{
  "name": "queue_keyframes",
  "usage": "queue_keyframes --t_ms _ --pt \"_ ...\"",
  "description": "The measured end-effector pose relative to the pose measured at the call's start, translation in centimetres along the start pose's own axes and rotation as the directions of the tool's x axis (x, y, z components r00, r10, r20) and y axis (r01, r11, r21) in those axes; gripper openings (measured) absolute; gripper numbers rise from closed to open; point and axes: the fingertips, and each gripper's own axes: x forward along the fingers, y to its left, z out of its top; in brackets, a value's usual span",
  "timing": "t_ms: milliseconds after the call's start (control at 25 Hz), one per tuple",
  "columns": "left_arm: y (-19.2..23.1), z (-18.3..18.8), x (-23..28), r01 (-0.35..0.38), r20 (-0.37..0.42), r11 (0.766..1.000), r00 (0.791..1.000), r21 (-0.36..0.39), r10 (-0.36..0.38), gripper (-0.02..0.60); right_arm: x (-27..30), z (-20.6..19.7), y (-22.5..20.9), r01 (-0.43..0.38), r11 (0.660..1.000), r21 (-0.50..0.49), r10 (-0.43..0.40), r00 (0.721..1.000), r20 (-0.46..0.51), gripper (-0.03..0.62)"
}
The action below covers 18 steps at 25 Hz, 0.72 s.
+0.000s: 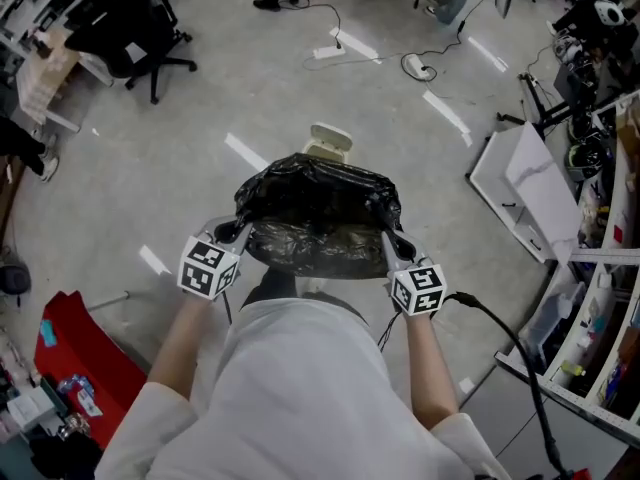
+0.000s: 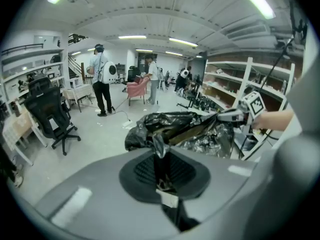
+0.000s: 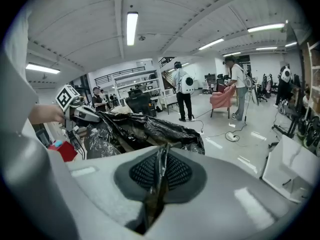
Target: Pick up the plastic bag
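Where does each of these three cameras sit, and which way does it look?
Head view: on the person's head, looking steeply down at the black plastic bag; forearms, torso, left gripper and right gripper show.
Left gripper view: on the left gripper, looking along its shut jaws across the bag to the right gripper.
Right gripper view: on the right gripper, facing back toward the left gripper.
Shared: both gripper views show bag film pinched in their jaws.
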Motion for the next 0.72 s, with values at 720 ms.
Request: queue_keyframes --t_ms 720 --pt "1.7 -1.1 -5.2 0.086 0.033 0.996 0.996 0.019 -0.086 0.006 -1.5 1.7 6.4 0.037 0.993 0.112 -0.05 0.992 0.118 0.002"
